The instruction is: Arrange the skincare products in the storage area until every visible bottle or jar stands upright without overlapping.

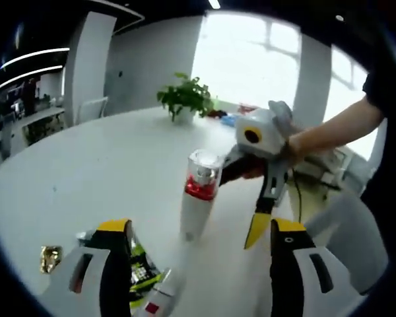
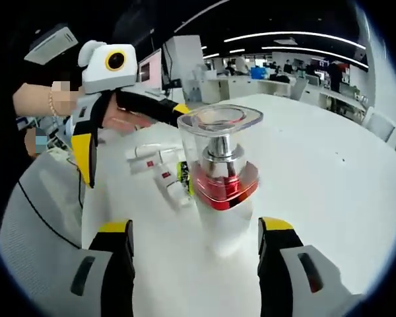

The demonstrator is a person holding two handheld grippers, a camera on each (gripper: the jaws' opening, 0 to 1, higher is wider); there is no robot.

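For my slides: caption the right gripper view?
Right gripper open before an upright pump bottle on the white table; tubes lie flat behind.

You have one pump bottle (image 1: 198, 195) (image 2: 221, 181) standing upright on the white table (image 1: 86, 172) (image 2: 317, 165); it has a white body, a red collar, a silver pump and a clear cap on top. Near it you see several small white tubes (image 2: 160, 173) lying flat on their sides, with red marks on them, some touching each other. In the left gripper view one such tube (image 1: 160, 296) lies flat beside a green and black packet (image 1: 140, 269), and a small gold piece (image 1: 50, 257) lies apart from them
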